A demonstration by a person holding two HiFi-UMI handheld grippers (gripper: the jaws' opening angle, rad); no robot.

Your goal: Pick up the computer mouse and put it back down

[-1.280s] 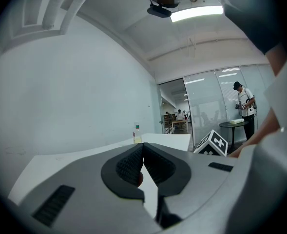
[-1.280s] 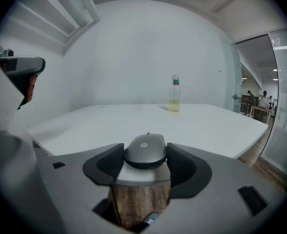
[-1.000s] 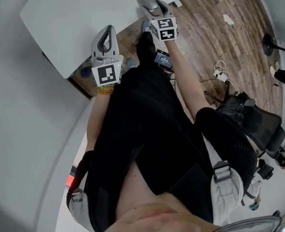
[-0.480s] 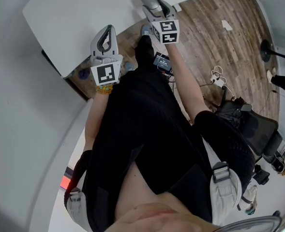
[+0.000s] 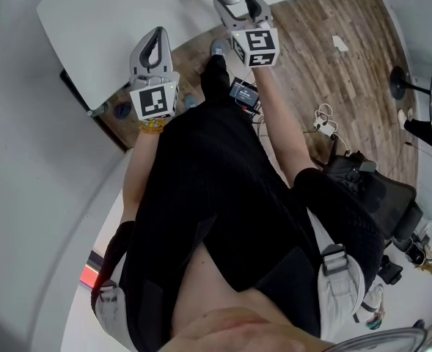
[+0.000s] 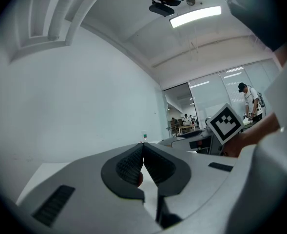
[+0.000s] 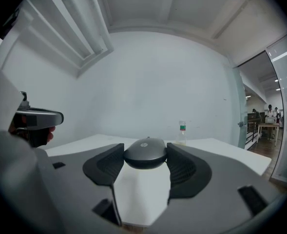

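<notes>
Right gripper view: the right gripper [image 7: 144, 151] clasps a dark grey, rounded plastic computer mouse [image 7: 145, 157] between its jaws.
The mouse sits low over the white desk [image 7: 216, 147], at its near edge; the grasp looks made, but whether it is lifted is unclear, and setting it down remains. The left gripper [image 6: 143, 152] is closed and empty.

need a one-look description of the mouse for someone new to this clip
Start at the big white table in the right gripper view. Over it, the right gripper has its fingers closed on the computer mouse from both sides. It is a low, dark grey dome, unlike the small upright bottle farther back.
</notes>
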